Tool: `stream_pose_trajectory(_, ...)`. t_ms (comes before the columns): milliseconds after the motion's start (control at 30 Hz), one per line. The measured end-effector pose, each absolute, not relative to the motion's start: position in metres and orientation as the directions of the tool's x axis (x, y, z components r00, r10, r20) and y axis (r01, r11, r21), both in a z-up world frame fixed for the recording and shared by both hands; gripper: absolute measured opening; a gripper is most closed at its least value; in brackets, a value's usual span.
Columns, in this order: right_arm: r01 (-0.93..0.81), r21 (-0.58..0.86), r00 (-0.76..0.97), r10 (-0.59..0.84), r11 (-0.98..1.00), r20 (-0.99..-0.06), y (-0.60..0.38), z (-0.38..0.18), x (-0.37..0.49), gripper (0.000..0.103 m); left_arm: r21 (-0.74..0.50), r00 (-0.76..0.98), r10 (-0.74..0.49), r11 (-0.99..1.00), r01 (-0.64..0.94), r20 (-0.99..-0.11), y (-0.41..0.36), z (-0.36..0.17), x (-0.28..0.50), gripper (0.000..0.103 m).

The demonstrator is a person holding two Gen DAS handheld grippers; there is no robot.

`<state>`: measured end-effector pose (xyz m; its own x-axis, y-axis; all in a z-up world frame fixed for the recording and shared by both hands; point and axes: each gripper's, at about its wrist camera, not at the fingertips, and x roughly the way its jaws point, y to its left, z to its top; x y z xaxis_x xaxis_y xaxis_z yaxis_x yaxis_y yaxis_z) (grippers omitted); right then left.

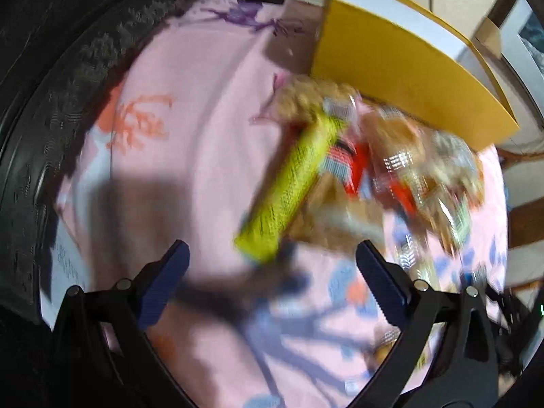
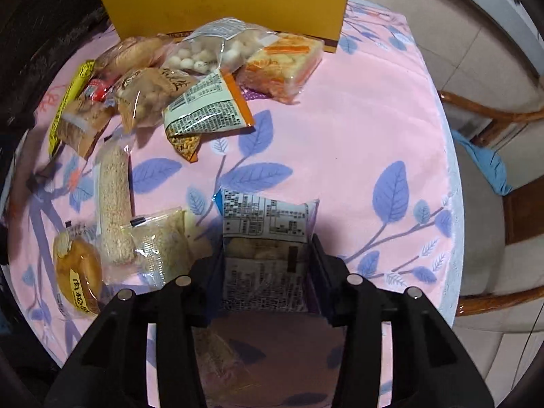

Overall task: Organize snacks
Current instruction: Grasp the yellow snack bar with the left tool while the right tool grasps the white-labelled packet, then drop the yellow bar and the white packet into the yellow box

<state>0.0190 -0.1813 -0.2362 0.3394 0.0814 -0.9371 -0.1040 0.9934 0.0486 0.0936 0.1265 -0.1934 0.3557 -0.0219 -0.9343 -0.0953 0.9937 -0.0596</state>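
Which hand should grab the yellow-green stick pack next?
Left. Its tongs are open and empty, with the yellow-green stick pack lying just ahead of them. The right tongs are shut on a printed snack packet.

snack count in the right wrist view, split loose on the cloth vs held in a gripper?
Loose on the cloth: 10, from the yellow stick pack and white-ball bag down to the round bun
Held in the right gripper: 1, a printed-label packet
Total: 11, though the cluttered pile near the yellow box may hide more.
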Motion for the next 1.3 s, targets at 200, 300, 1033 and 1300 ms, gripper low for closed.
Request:
stream_pose_trajectory(200, -0.116, 0.041, 0.336, 0.078, 0.992, -0.939, -0.176, -0.234, 0.013, 0.05, 0.014, 0.346, 0.034, 0.998, -0.06, -0.938, 0.123, -0.219, 0.145, 0.092)
stream_pose_trajectory(300, -0.121, 0.045, 0.334, 0.083, 0.992, -0.939, -0.179, -0.236, 0.015, 0.05, -0.006, 0.34, 0.012, 0.999, -0.052, -0.94, 0.125, -0.232, 0.149, 0.083)
stream_pose_trajectory(1033, -0.162, 0.137, 0.529, 0.203, 0.977, -0.824, -0.175, -0.15, 0.049, 0.043, -0.166, 0.431, -0.19, 0.982, 0.092, -0.882, 0.051, -0.14, 0.091, 0.021)
stream_pose_trajectory(1300, -0.165, 0.124, 0.66, 0.203, 0.978, -0.723, -0.165, -0.07, 0.128, 0.043, -0.147, 0.5, -0.211, 0.975, 0.165, -0.84, 0.003, -0.094, 0.156, 0.021)
